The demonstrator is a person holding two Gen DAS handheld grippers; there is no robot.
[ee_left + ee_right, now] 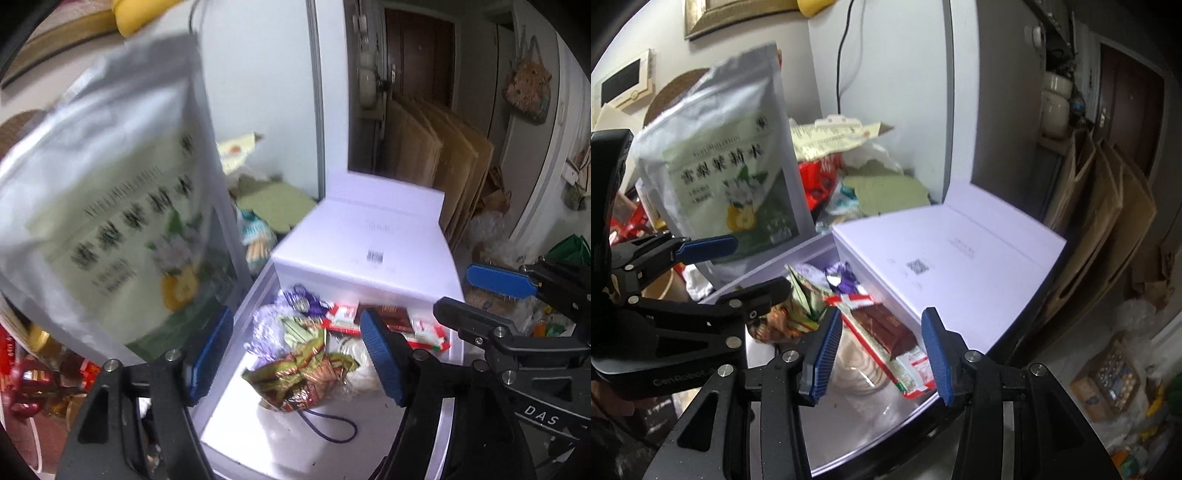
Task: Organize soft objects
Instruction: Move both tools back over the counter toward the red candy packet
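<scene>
Over the open box, left tongs stood part-open, nothing between the pads; the silver-and-green pouch sat outside the left-hand pad, close against it, whether touching could not be told. Right tongs likewise part-open and empty, poised above a red-and-white packet with a brown bar lying on it. Below both: pale lavender box, its far half covered by the lid, the near half holding soft goods, a purple crinkled bag, a green-gold packet, a pale round bundle underneath. Pouch stood upright left of the box, outside it, its foot hidden by the tongs; what carried it could not be seen. Judged risks: the pouch was gripped by neither pair and looked blurred, so it might tip into the clutter beside the box rather than into it; a re-grasp low on the slack foil could fold it; the lid narrowed the opening, so a tall pouch might catch its edge. Right view alone showed the pouch whole, with print and top seal, and the left tongs side-on with the gap clear. Left view alone showed the bare box floor and a purple cord looped on it.
</scene>
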